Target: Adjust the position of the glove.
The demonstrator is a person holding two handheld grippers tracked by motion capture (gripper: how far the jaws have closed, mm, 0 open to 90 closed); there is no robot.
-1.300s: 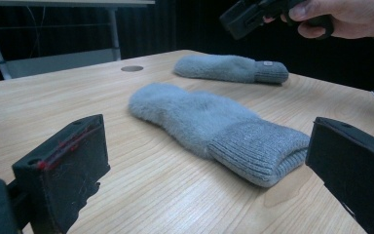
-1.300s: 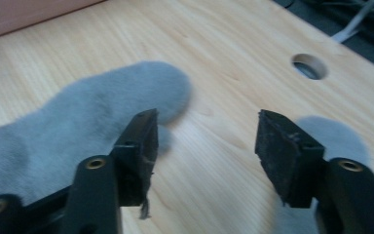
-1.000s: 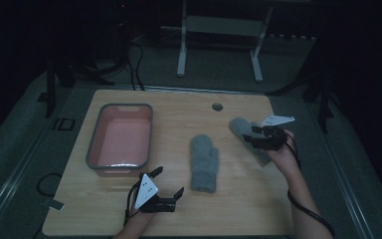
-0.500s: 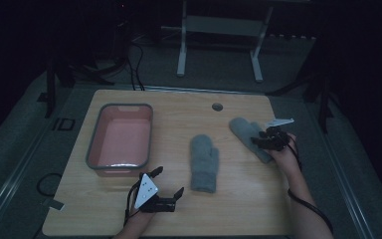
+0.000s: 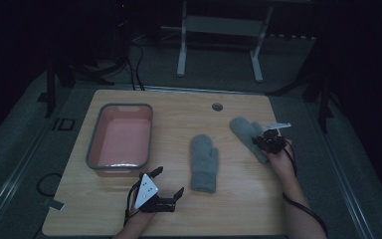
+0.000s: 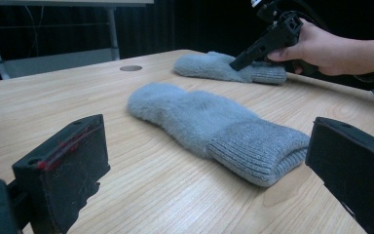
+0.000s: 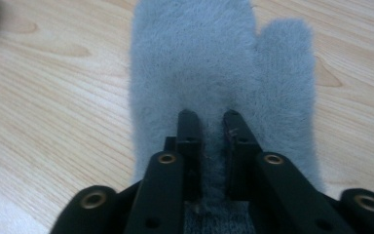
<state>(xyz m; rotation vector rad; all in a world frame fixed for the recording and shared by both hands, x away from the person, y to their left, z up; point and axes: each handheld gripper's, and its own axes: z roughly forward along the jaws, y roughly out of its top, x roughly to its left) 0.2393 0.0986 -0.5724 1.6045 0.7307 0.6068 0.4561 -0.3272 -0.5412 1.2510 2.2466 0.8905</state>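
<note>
Both grey mittens lie on the bench and the pink tub (image 5: 121, 137) near the left edge holds nothing, so by my reckoning the work is only beginning: if the mittens are bound for that tub, neither has made the trip yet. The far mitten (image 5: 246, 133) lies near the right edge, cuff toward me, and my right gripper (image 5: 268, 143) is down on it. Its jaws have just been closing and now stand narrow, pinching a ridge of the fluffy fabric just above the ribbed cuff; in the right gripper view the pile bunches up between the two black pads (image 7: 189, 127). I judge the hold to be a fold of cloth, not the whole thickness, so it may slip on lifting. The near mitten (image 5: 204, 162) lies flat around the middle of the bench, cuff toward the near edge, untouched. My left gripper (image 5: 168, 191) rests close to the near edge, just below the tub, jaws wide apart and holding nothing, pointed at that mitten's cuff (image 6: 258, 148).
</note>
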